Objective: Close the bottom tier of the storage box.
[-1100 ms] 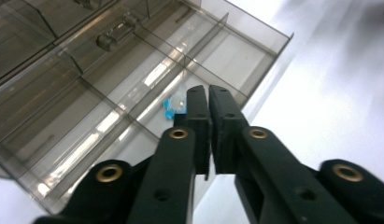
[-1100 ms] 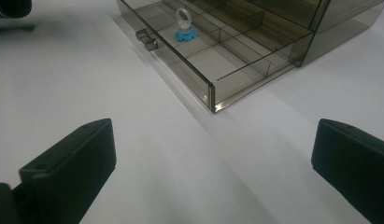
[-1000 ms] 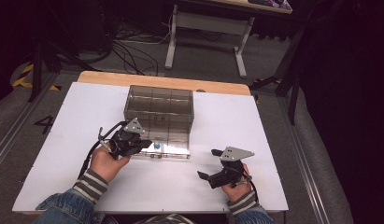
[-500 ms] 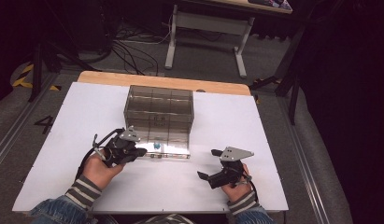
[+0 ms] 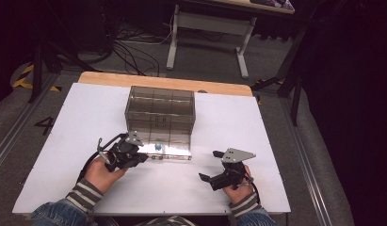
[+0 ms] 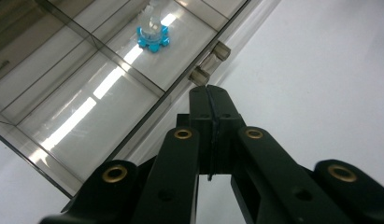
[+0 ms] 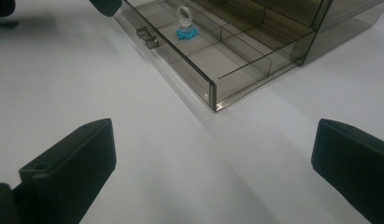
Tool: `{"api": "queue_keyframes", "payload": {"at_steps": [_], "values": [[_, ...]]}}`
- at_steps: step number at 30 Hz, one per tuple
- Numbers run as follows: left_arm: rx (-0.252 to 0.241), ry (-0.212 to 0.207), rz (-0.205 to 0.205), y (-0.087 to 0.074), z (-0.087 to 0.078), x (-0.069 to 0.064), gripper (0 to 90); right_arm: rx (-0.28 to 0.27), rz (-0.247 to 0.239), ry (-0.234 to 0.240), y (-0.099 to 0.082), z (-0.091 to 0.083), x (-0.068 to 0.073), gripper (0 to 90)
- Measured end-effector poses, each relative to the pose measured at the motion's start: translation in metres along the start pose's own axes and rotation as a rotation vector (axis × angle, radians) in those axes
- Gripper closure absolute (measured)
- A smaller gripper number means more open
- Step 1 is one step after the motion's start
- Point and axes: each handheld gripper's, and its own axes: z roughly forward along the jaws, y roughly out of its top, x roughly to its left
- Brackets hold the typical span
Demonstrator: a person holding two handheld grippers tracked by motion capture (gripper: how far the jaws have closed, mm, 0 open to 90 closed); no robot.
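Observation:
A smoky clear drawer cabinet [image 5: 160, 113] stands mid-table with its bottom drawer [image 5: 174, 154] pulled out toward me. A small blue-based clear ring [image 6: 152, 39] lies in one of the drawer's compartments, also seen as the ring [image 7: 186, 31] in the right gripper view. My left gripper [image 6: 207, 91] is shut with nothing between its jaws, its tip just short of the drawer handle [image 6: 209, 63]. In the high view the left gripper [image 5: 141, 157] sits at the drawer's left front. My right gripper [image 5: 210, 165] rests open on the table right of the drawer, nothing between its jaws [image 7: 213, 158].
The white table top [image 5: 257, 122] extends around the cabinet. A wooden strip [image 5: 163, 82] edges the table's far side. Beyond it stand a metal frame [image 5: 205, 28] and floor cables [image 5: 130, 47].
The left hand has drawn back a little toward the near edge of the table. The right hand and the drawer have stayed where they were.

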Motion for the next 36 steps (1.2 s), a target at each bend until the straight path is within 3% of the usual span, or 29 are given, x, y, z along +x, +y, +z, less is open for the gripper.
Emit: {"api": "queue_keyframes", "payload": {"at_steps": [13, 23, 36], "values": [[0.051, 0.017, -0.018, 0.000, 0.016, 0.000, 89.3, 0.001, 0.001, 0.000, 0.000, 0.000, 0.000, 0.6], [0.056, 0.038, -0.023, 0.002, 0.027, 0.002, 89.3, 0.003, 0.002, -0.001, 0.000, 0.001, 0.000, 0.6], [0.053, 0.032, -0.025, 0.003, 0.029, 0.001, 89.3, 0.005, 0.000, -0.004, 0.000, 0.001, 0.000, 0.7]]}}
